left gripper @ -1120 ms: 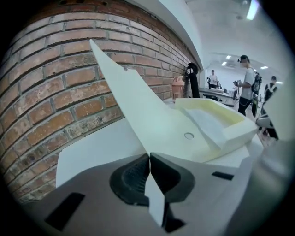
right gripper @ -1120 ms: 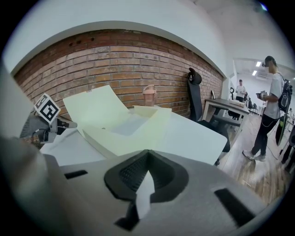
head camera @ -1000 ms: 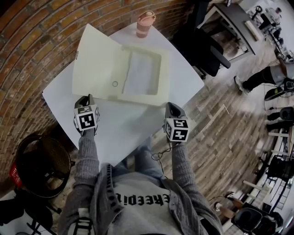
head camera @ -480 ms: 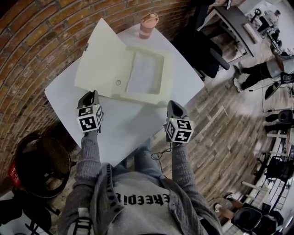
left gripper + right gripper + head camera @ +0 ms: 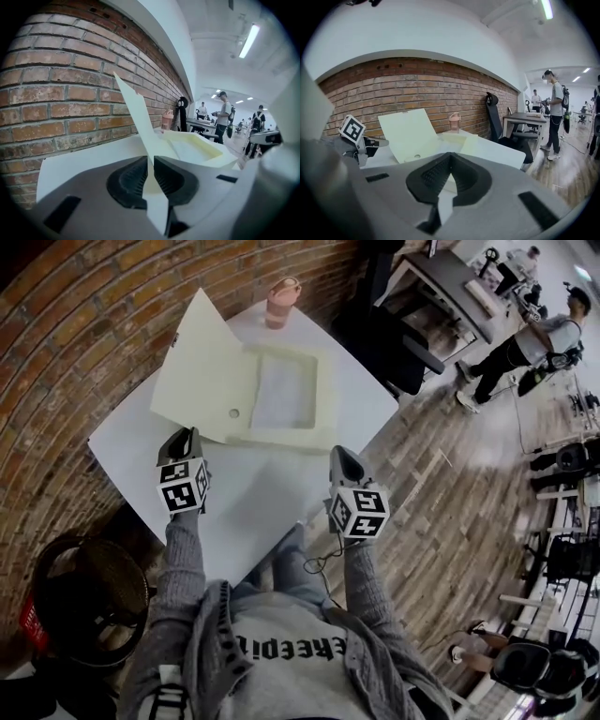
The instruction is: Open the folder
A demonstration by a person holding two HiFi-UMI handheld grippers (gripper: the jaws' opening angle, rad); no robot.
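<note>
A cream box folder (image 5: 281, 395) lies open on the white table (image 5: 253, 493), with its lid (image 5: 202, 362) raised and tilted to the left. My left gripper (image 5: 188, 435) is at the lid's near edge. In the left gripper view the lid (image 5: 136, 117) rises edge-on from between the jaws, which are shut on it (image 5: 151, 161). My right gripper (image 5: 339, 454) hovers by the table's front right edge, short of the folder's near corner. It is shut (image 5: 450, 157) with nothing in it. The right gripper view shows the lid (image 5: 410, 133) standing, with the left gripper (image 5: 379, 139) at its side.
A pink cup (image 5: 281, 301) stands at the table's far corner behind the folder. A brick wall (image 5: 84, 324) runs close along the left. A black office chair (image 5: 394, 343) sits at the right, a dark basket (image 5: 89, 601) on the floor at the left, and a person (image 5: 525, 348) walks far right.
The lid has swung up slightly and turned with my left gripper at its edge. The right gripper has barely moved. The person in the background has walked farther off.
</note>
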